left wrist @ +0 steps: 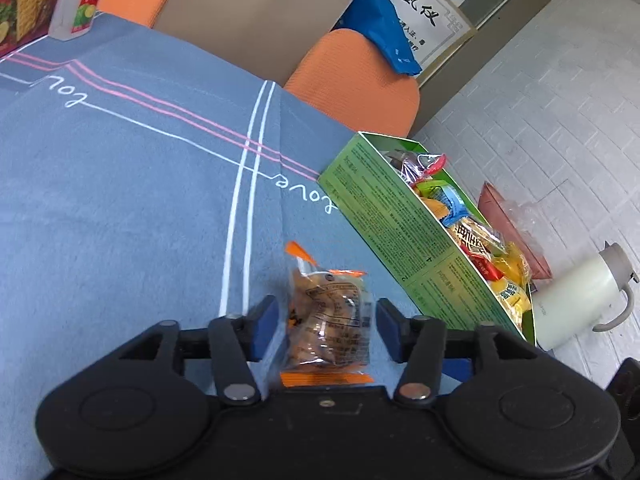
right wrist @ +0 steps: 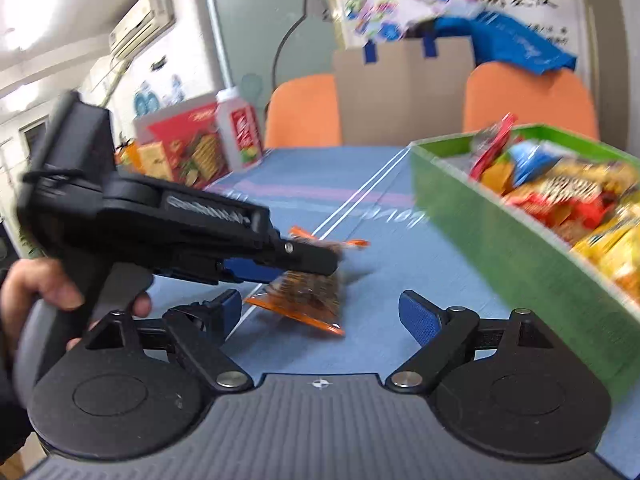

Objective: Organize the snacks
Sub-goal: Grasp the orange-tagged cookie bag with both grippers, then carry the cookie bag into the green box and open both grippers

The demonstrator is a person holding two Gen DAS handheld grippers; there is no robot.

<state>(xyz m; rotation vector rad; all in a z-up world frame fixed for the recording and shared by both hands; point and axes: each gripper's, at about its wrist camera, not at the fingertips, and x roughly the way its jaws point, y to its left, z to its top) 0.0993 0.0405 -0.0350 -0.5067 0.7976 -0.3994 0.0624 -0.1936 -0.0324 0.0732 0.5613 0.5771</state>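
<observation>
Snack box, green and packed with wrappers, sits at the edge of the blue tablecloth. Left gripper straddles the orange snack packet, jaws apart, not pinching. Right gripper hangs spread wide, holding nothing.

The tabletop wears a grey-blue cloth crossed by white and pink lines, with "love" in white script. The snack is a clear packet with orange ends, brown pieces inside and black print. The box is green, with dark fine print on its side; its packets are yellow, red, orange and blue. Both tools are black with blue pads. The chairs are orange, the kettle white with a grey lid.
</observation>
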